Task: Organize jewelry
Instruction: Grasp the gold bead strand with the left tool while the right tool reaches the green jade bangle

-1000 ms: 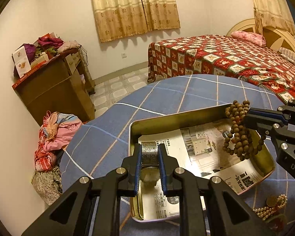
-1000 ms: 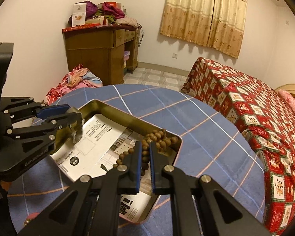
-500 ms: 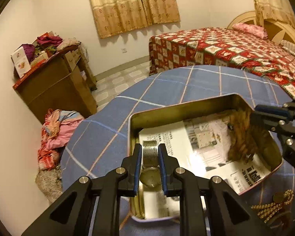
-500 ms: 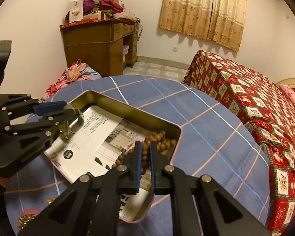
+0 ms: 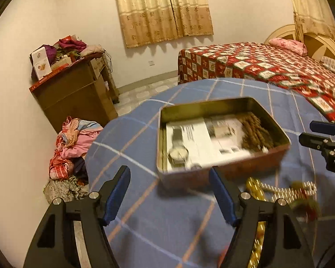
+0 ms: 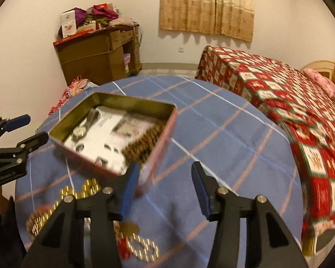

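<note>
Left gripper [image 5: 169, 179] jaws apart, right gripper [image 6: 164, 179] jaws apart — watch [image 5: 178, 153] and wooden beads [image 5: 254, 131] inside tin [image 5: 203, 106]

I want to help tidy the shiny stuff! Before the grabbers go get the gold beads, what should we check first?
1. Left hand-held gripper open and empty: ok.
2. Right hand-held gripper open and empty: ok.
3. Watch lying inside the tin: ok.
4. Brown wooden beads inside the tin, at its other end from the watch: ok.
5. Gold bead jewelry out on the blue checked cloth, beside the tin: not ok, not yet put away.
6. How many gold pieces there are, or whether they are tangled: cannot tell, the pictures are blurred.
</note>
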The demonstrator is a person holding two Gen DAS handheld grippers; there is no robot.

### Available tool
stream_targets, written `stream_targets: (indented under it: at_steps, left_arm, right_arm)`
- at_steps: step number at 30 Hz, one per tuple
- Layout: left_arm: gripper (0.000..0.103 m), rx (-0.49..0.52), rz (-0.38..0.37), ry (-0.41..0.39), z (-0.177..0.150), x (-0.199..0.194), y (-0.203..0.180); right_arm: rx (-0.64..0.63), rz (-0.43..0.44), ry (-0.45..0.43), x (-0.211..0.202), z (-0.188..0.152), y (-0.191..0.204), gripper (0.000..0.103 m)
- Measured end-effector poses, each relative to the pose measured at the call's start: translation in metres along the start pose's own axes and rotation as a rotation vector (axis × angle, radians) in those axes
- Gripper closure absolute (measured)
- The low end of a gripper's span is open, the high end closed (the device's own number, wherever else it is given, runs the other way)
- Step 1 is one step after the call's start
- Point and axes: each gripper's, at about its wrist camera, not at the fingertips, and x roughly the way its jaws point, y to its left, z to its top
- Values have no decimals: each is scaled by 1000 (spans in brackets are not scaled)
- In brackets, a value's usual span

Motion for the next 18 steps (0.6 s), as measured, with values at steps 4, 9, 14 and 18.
stream_targets:
  at_steps: [4, 9, 14, 18]
  left_arm:
    - [30, 11, -21, 12, -17, -7, -13]
    - [30, 7, -45, 41, -28, -4, -23]
    - [30, 22, -90, 34, -30, -11, -37]
    - [30, 43, -120, 36, -29, -11, -49]
  right_arm:
    - [-2, -21, 19, -10, -25, -4, 51]
    - [0, 9, 73, -11, -51, -6, 51]
    - [-5, 24, 91, -12, -63, -9, 51]
    - [-7, 28, 91, -10, -66, -9, 51]
